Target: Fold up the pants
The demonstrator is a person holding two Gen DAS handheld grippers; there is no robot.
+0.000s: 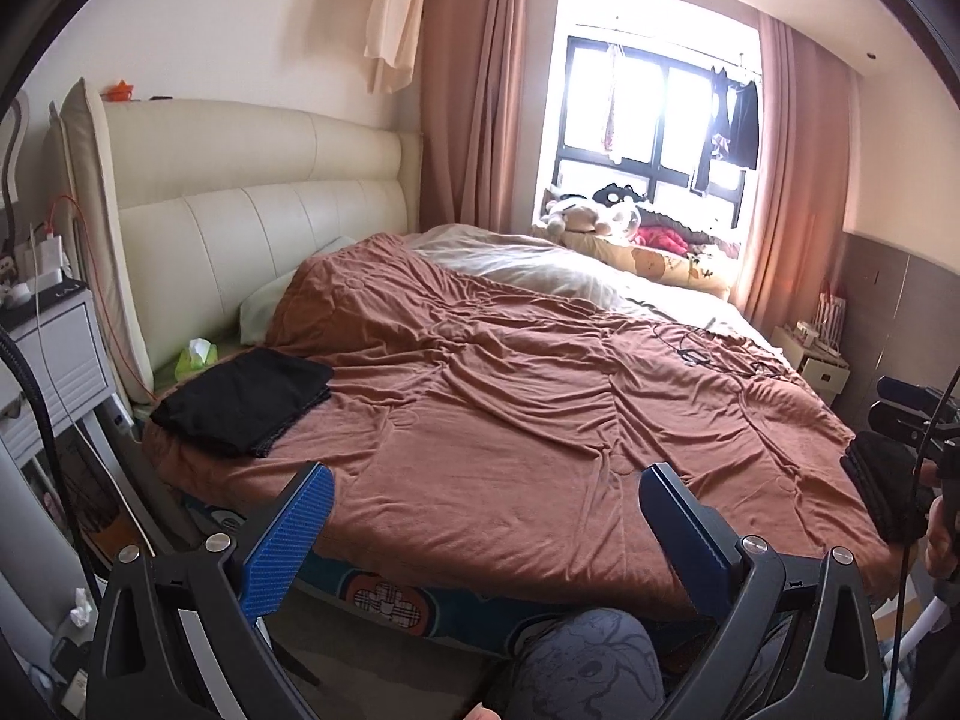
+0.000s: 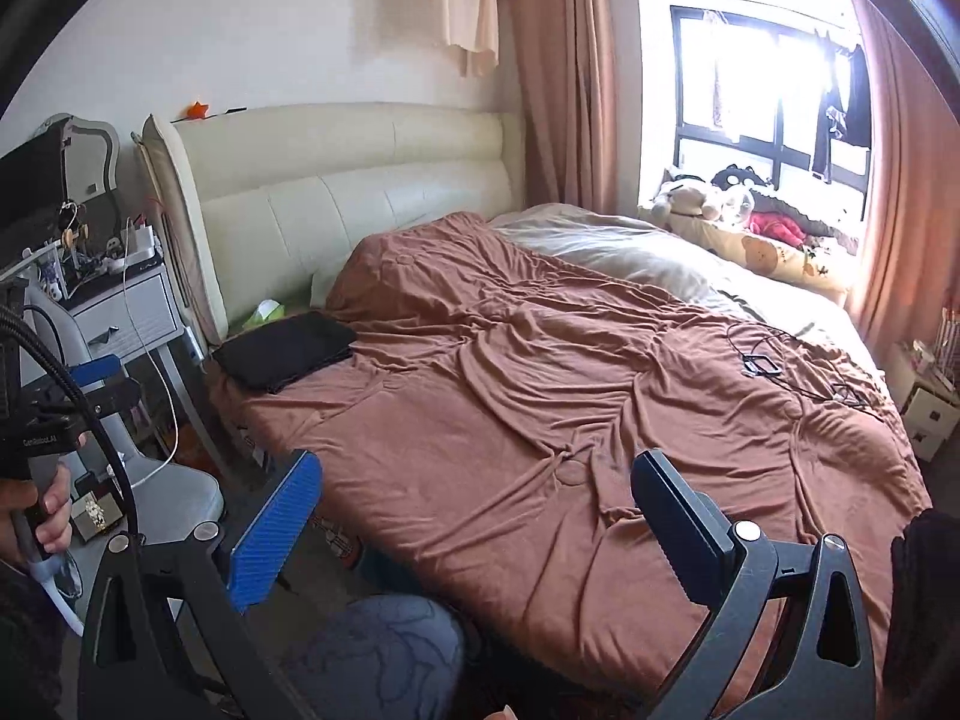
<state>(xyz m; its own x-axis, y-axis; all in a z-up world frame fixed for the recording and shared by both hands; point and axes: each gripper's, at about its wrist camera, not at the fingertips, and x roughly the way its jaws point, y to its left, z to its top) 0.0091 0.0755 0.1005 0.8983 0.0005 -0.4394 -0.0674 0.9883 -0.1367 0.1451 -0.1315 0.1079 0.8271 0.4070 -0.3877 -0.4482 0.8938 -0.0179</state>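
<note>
Matt black cloth pants (image 1: 243, 399) lie on a wrinkled brown bedspread (image 1: 510, 420); the cream headboard (image 1: 264, 210) looks smooth and leathery.

We see our left gripper (image 1: 483, 516) and right gripper (image 2: 477, 504) built alike — black triangular frames with silver round screws, fingers faced in ribbed blue pads (image 1: 288, 540). Black cables loop past each; our knee (image 1: 591, 660) wears grey printed fabric.

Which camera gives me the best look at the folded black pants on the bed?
The left wrist view: the folded black pants look larger, with stacked edges visible. In the right wrist view they are whole too, but smaller and flatter, near the headboard.
</note>
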